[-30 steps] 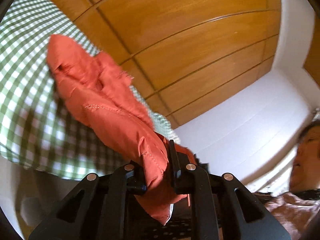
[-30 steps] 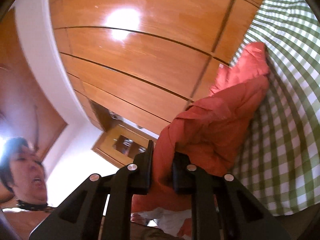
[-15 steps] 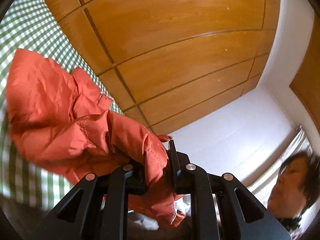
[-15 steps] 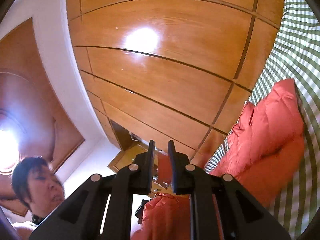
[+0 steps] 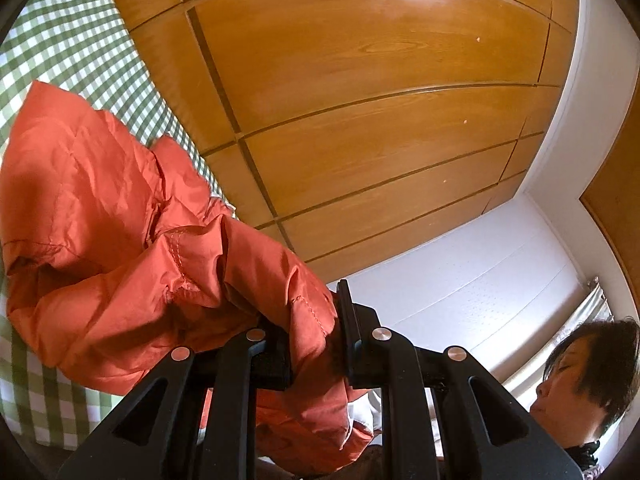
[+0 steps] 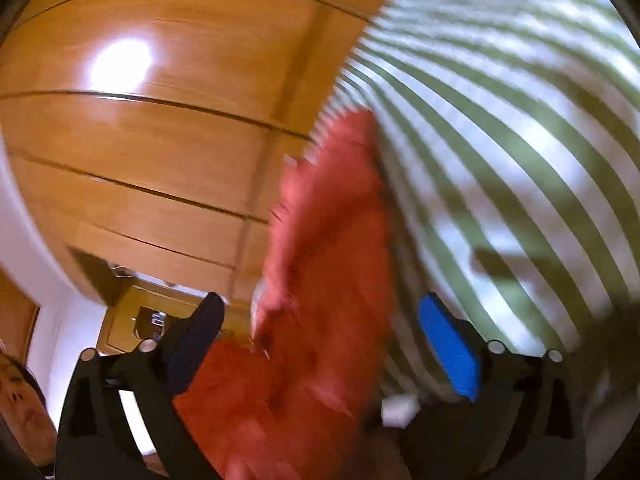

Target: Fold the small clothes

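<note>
An orange-red small garment (image 5: 120,248) is bunched up and hangs against a green-and-white checked cloth (image 5: 76,36). My left gripper (image 5: 312,328) is shut on a stitched edge of the garment. My right gripper (image 6: 320,320) is open, with a dark pad on its left finger and a blue pad (image 6: 450,350) on its right one. The garment (image 6: 320,280) fills the gap between the right fingers, blurred by motion; whether they touch it I cannot tell. The checked cloth (image 6: 500,120) lies behind it.
Glossy wooden panels (image 5: 360,80) fill the background of both views. A white wall (image 5: 480,280) meets them at the right. The person's face (image 5: 576,384) is at the lower right of the left wrist view and at the lower left of the right wrist view (image 6: 20,404).
My right gripper let go of the garment and opened wide, and its view swung towards the checked cloth. The left gripper kept its hold while the garment bunched up to its left.
</note>
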Available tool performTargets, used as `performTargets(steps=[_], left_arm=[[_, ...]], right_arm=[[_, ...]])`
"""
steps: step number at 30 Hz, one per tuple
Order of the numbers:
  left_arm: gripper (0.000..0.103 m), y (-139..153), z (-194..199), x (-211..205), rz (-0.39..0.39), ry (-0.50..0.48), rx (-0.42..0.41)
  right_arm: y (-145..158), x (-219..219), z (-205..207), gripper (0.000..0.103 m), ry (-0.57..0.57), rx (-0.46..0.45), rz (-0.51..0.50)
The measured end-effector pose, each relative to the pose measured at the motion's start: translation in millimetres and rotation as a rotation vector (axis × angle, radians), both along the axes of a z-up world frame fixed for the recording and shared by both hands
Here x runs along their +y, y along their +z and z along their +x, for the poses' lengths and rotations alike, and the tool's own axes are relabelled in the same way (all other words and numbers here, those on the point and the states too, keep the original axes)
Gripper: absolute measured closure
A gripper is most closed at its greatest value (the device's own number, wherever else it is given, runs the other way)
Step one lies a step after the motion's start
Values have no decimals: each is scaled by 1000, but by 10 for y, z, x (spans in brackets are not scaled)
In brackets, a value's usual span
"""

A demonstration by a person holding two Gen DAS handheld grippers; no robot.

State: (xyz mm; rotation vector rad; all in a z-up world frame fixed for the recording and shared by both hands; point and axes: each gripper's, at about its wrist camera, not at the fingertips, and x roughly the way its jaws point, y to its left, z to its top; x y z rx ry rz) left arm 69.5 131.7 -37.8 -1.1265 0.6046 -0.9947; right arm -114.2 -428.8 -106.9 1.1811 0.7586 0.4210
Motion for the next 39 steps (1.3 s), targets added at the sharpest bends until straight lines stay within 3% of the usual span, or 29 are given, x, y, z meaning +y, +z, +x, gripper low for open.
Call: performTargets(steps=[5,9,10,11,12,15,18,20,23,26,28,30,31,32,33,34,36,39], left_arm=[[87,-27,6,12,-7,2,8],[87,-22,-8,15,-9,2,10],[87,-22,-8,13,-7,3,9],[87,-22,-7,7,-5,4,10],[87,-24,-5,8,-5,7,11],[87,-32,23,40,-5,29,23],[87,-54,100,97,-15,64,47],[87,-81,200,148,-18,100,77],[87,-144,404,208,-6,147,111],[83,-261,672,257,48,177,148],[71,-334,794,285,86,207,178],[55,-499,880,385,69,247,240],[52,-544,882,413,57,259,257],[52,-601,861,469,48,294,277],[51,-618,838,507,60,316,284],[41,-627,811,545,84,332,287],[37,-624,732,602,144,357,278],[36,-566,642,621,269,387,262]], right_arm=[[-69,157,-388,2,121,-29,245],[15,492,-444,3,295,-4,187],[57,577,-423,6,329,-19,182],[111,631,-391,18,342,-45,173],[209,681,-347,32,347,-93,152],[507,716,-106,51,330,-280,157],[747,721,312,58,298,-419,153],[832,777,580,58,270,-461,148],[924,802,1133,59,180,-441,126],[778,698,1645,57,31,-328,94],[657,634,1808,42,-32,-275,52],[502,531,1902,22,-129,-235,37],[445,484,1899,19,-184,-214,29],[466,472,1929,9,-224,-193,11],[455,421,1869,7,-260,-183,-9],[501,353,1790,7,-252,-191,-25],[574,364,1643,7,-231,-186,-130],[752,526,1418,8,-205,-182,-422]])
